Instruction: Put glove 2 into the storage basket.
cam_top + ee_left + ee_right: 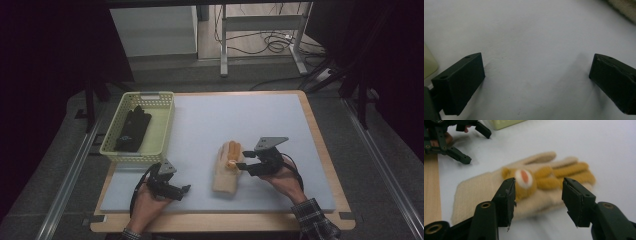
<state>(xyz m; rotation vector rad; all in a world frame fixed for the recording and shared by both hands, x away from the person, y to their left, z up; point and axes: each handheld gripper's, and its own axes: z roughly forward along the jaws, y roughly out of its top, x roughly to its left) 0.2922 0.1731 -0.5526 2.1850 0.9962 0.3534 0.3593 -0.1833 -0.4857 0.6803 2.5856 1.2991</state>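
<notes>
Cream wool with mustard trim, the glove (pixel 227 169) is lying flat on the pale tabletop (pixel 240 120), near its front edge and between the two hands. The right tool (pixel 241 161) is hovering at the glove's edge with its jaws parted, gripping nothing. The left tool (pixel 184 191) is resting wide open over bare tabletop, near a yellow basket (pixel 165 131) that is holding a black glove (pixel 132 130).

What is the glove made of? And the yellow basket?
The glove looks like soft knitted wool or yarn: cream, fuzzy, with ribbed mustard fingers and a felt-like round patch. The basket seems to be hard plastic, pale yellow with a smooth moulded rim and rows of small holes in its walls.
</notes>
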